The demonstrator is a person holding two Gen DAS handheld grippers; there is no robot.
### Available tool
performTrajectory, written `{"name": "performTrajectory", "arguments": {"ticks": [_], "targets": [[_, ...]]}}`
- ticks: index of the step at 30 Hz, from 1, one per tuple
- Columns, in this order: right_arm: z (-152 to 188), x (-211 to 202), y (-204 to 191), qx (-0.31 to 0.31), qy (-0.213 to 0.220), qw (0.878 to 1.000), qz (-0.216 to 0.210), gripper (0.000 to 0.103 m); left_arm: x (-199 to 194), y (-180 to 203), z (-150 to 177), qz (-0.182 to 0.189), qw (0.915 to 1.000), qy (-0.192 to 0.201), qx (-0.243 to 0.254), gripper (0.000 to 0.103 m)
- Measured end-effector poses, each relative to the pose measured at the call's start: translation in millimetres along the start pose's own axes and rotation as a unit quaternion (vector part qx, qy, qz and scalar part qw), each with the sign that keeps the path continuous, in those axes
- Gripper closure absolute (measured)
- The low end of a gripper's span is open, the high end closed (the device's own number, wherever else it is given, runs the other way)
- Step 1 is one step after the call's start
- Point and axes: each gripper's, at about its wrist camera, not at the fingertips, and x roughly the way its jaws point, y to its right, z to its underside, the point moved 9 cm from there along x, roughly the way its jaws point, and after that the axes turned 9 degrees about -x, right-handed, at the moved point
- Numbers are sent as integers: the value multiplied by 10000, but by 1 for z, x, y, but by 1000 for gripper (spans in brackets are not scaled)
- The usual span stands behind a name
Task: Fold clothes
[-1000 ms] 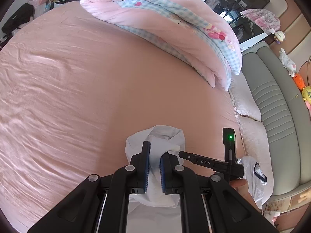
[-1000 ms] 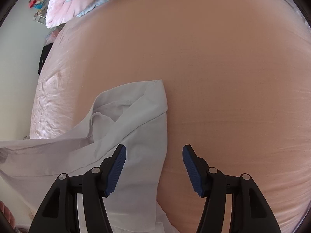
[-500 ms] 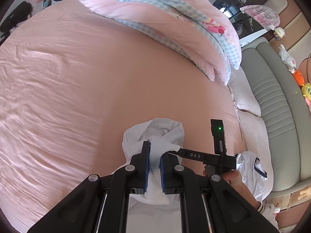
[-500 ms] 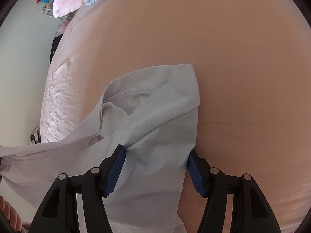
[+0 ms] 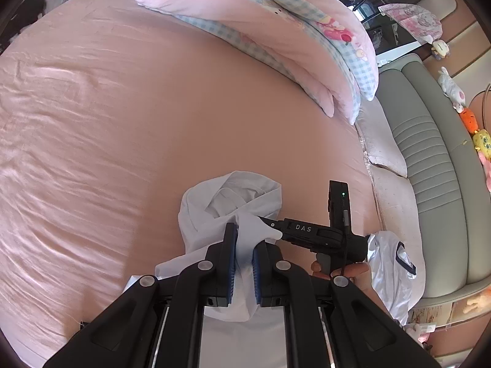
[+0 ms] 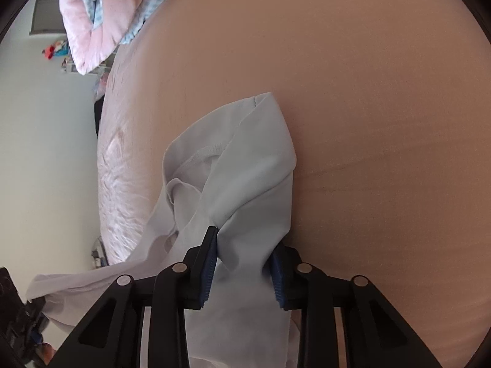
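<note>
A white garment [image 5: 233, 196] lies bunched on the pink bed sheet [image 5: 122, 122]. My left gripper [image 5: 245, 240] is shut on a fold of it near the bed's front edge. In the left wrist view the right gripper [image 5: 270, 224] reaches in from the right, held by a hand [image 5: 353, 271], its tip at the same bunch. In the right wrist view my right gripper [image 6: 244, 242] is closing on a gathered fold of the white garment [image 6: 254, 165]; the cloth fills the gap and both blue pads press on it. The rest of the cloth trails off to the lower left.
A pink and blue-checked quilt [image 5: 276, 24] lies rolled along the far side of the bed. A second white garment with dark trim [image 5: 392, 263] hangs at the bed's right edge. A grey padded bench [image 5: 429, 168] with plush toys [image 5: 469, 116] runs along the right.
The right gripper came down over the garment's edge and its jaws went from wide apart to pinching a fold, which bunched up. The left gripper kept its grip and stayed in place.
</note>
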Motion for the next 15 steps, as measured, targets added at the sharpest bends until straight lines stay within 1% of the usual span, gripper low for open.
{"name": "performTrajectory", "arguments": {"ticks": [1,3,4,5,6,9,11,13,15], "targets": [[1,0,0,-183,-27,9997,186,97,0,0,1,-18,10000,-2,9,95],[2,0,-6,-569,-25,9973,462,97,1,-1,2,-55,10000,-5,28,95],[3,0,-11,-865,-9,9939,677,96,1,-2,1,-67,10000,-4,2,95],[5,1,-16,-1209,-2,9881,948,96,0,-3,1,-71,10000,-2,-18,95],[7,2,-22,-1522,7,9808,1217,96,0,-5,0,-88,10000,5,-37,95],[11,4,-34,-1991,54,9582,2053,96,-3,-11,-6,-250,9996,112,-103,95],[14,4,-43,-2275,147,9378,2617,96,-5,-16,-11,-332,9991,166,-190,95],[16,1,-50,-2506,301,9140,3177,96,-8,-21,-13,-358,9988,173,-301,95],[17,-2,-54,-2603,402,8986,3510,96,-9,-25,-14,-407,9983,191,-381,95]]}}
